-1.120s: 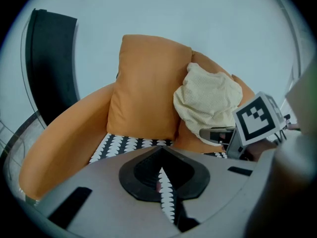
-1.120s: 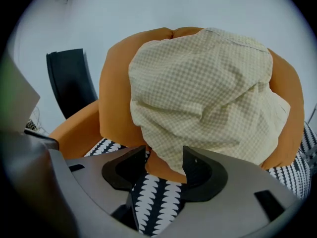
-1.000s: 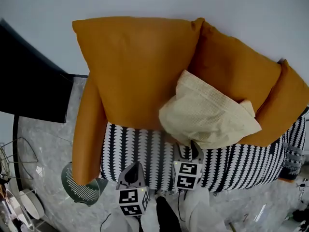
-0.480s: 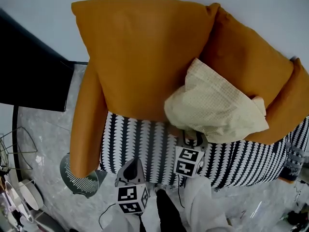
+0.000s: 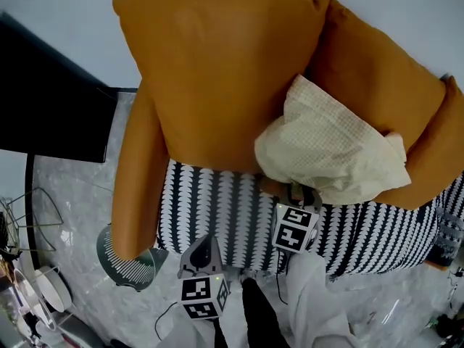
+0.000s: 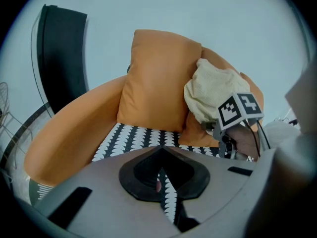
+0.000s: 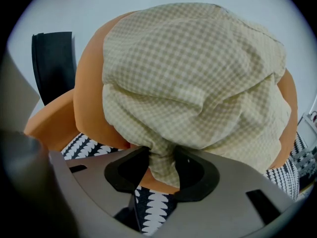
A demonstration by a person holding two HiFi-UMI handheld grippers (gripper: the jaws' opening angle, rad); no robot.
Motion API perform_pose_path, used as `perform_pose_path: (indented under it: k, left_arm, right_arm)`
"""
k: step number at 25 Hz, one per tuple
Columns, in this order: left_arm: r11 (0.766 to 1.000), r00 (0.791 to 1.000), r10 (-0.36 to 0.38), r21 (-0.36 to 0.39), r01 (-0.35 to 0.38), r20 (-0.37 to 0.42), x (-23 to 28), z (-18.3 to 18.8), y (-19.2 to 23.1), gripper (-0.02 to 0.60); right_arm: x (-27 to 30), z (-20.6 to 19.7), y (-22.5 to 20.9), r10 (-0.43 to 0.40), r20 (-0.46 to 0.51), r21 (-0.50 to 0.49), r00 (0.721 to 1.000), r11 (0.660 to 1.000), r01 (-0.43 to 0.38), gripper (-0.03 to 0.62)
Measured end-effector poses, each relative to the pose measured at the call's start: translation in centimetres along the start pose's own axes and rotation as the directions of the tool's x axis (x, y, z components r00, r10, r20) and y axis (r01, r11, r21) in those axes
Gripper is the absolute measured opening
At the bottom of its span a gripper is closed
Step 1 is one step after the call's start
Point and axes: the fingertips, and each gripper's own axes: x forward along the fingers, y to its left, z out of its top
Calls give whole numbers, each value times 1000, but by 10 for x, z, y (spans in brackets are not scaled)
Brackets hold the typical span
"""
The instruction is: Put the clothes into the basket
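The cream checked garment (image 5: 330, 151) is bunched on itself, so what kind of clothing it is cannot be told. It lies heaped on the right part of the orange sofa (image 5: 138, 187), leaning on the back cushions (image 5: 225, 71). Its lower edge hangs over the black-and-white seat cover (image 5: 217, 209).

The right gripper (image 5: 303, 193) is at that lower edge, and in the head view the cloth hides its tips. In the right gripper view its jaws stand wide and have just been closing. A hanging fold of the garment fills the gap between them. The pads seem not to press it yet, though the cloth covers the points of contact.

The left gripper (image 5: 206, 239) hovers over the front edge of the seat, apart from the garment. Its jaws are drawn together to a thin slit with nothing in it.

A round dark-green basket (image 5: 125, 270) with a striped wall stands on the floor (image 5: 72, 194), well apart from the garment. The sofa arm at the picture's left hides its far side. The frame cuts off the sofa's right end. It also cuts off a wire rack (image 5: 29, 209) at the lower left and a white sleeve (image 5: 312, 288) at the bottom.

The floor is grey and marbled, and the wall (image 5: 420, 13) behind the sofa is plain and pale. A black flat panel (image 5: 51, 100) stands at the left.
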Motion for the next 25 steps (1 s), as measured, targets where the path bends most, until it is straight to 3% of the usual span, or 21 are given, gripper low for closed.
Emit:
perform_pose_path:
  k: [3,5,13,25]
  left_arm:
    - [1000,1000,7,1,-7,7,-1,0,5,3]
    - [1000,1000,10,-1,-10,5,-4,2,9,2]
    - [1000,1000,1,8,-1,31,-32,8,6,3]
    - [998,993,-40,52,35,113,-81,52,-16,3]
  right_arm:
    - [1,0,-7,-6,9,-3,1000,1000,6,95]
    - [0,3,-8,4,5,-4,1000,1000,-4,70]
    - [-39,11,-8,41,36,21,999,999,-42,54]
    - [-123,37,-10,62,64,0,996,998,-63,54]
